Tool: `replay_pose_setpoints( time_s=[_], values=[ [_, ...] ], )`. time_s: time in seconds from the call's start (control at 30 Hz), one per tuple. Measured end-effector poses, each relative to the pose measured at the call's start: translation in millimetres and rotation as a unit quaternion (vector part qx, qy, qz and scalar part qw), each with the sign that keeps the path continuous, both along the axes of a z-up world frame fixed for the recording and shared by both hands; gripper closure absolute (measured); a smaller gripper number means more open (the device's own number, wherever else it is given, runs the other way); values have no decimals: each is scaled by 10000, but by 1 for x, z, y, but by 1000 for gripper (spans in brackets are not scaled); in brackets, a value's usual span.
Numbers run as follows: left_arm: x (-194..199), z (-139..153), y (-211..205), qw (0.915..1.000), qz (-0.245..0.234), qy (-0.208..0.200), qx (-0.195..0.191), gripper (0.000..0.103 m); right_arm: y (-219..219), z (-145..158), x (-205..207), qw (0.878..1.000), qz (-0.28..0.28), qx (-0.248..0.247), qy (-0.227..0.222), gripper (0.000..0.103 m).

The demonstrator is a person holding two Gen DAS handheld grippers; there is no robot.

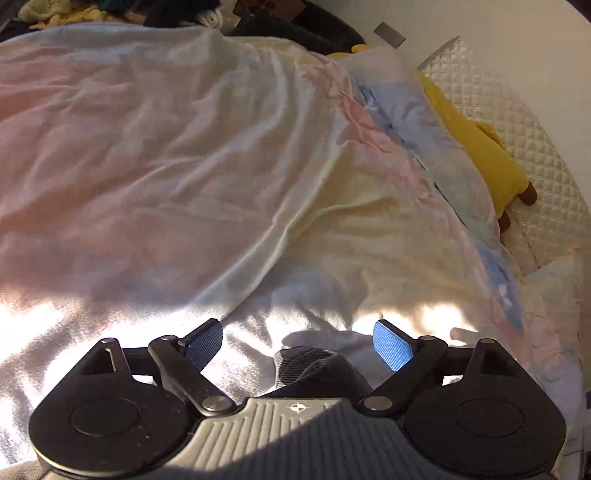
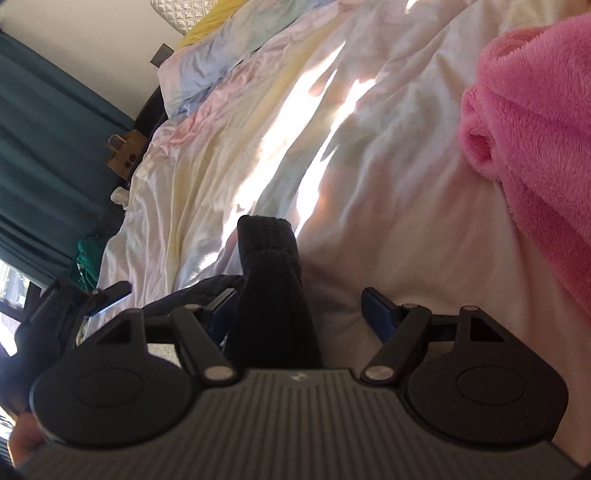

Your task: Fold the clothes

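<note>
A dark ribbed knit garment lies on the pastel bed cover (image 1: 184, 166). In the left wrist view its end (image 1: 314, 369) sits between the wide-apart fingers of my left gripper (image 1: 299, 345), which is open. In the right wrist view the dark knit piece (image 2: 271, 280) rises between the spread fingers of my right gripper (image 2: 299, 314), close to the left fingertip (image 2: 221, 306); the jaws are open and not clamping it. The left gripper also shows in the right wrist view (image 2: 74, 306), at the far left.
A fluffy pink garment (image 2: 535, 147) lies on the bed at right. A yellow plush toy (image 1: 480, 147) lies by the quilted headboard (image 1: 517, 122). A clothes pile (image 1: 74, 14) lies beyond the bed. Teal curtains (image 2: 44, 129) and a paper bag (image 2: 123, 155) stand beside it.
</note>
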State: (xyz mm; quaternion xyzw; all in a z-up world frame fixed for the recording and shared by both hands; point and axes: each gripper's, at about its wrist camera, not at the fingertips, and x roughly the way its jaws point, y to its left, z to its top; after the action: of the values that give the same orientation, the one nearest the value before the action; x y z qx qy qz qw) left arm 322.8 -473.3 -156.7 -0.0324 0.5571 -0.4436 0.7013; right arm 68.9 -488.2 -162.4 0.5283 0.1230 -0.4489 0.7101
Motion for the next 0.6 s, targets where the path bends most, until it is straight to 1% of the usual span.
replay_pose_setpoints(
  time_s=[0.03, 0.1, 0.13, 0.17, 0.2, 0.23, 0.27, 0.3, 0.33, 0.37, 0.43, 0.47, 0.5, 0.53, 0.6],
  values=[
    [6, -10, -13, 9991, -5, 315, 279, 24, 0, 0, 1, 10000, -25, -33, 2, 27],
    [8, -22, -35, 9949, -194, 545, 826, 26, -1, -1, 3, 9999, -58, -110, 27, 27],
    [8, -26, -45, 9920, -319, 649, 1038, 26, -2, -2, 4, 9999, -58, -127, 43, 27],
    [6, -25, -52, 9898, -512, 727, 1117, 26, -2, -2, 4, 9999, -62, -132, 43, 27],
    [4, -24, -58, 9871, -704, 806, 1195, 32, -3, -2, 4, 9999, -69, -130, 24, 26],
    [0, -22, -64, 9840, -897, 853, 1279, 42, -3, -2, 4, 9999, -78, -127, -2, 26],
    [-6, -19, -69, 9816, -1088, 773, 1365, 44, -3, -2, 3, 9999, -86, -124, -27, 26],
    [-14, -13, -72, 9805, -1264, 561, 1395, 51, -4, -3, 2, 9999, -86, -109, -66, 26],
    [-21, -7, -74, 9803, -1400, 369, 1341, 62, -5, -3, 2, 9999, -83, -96, -112, 26],
    [-28, -3, -75, 9813, -1457, 214, 1242, 68, -6, -3, 1, 9998, -72, -84, -177, 26],
    [-41, 6, -76, 9821, -1568, -96, 1042, 86, -6, -1, 0, 9994, -45, -117, -322, 28],
    [-48, 11, -77, 9820, -1636, -295, 899, 88, -6, 1, 0, 9993, -31, -167, -323, 37],
    [-56, 18, -78, 9809, -1731, -590, 659, 91, -5, 4, 0, 9993, -15, -227, -297, 66],
    [-63, 24, -78, 9787, -1798, -898, 417, 93, -5, 7, 0, 9992, 0, -287, -272, 88],
    [-74, 33, -78, 9717, -1784, -1545, -10, 93, -2, 13, -1, 9984, -6, -464, -325, 89]
  ],
)
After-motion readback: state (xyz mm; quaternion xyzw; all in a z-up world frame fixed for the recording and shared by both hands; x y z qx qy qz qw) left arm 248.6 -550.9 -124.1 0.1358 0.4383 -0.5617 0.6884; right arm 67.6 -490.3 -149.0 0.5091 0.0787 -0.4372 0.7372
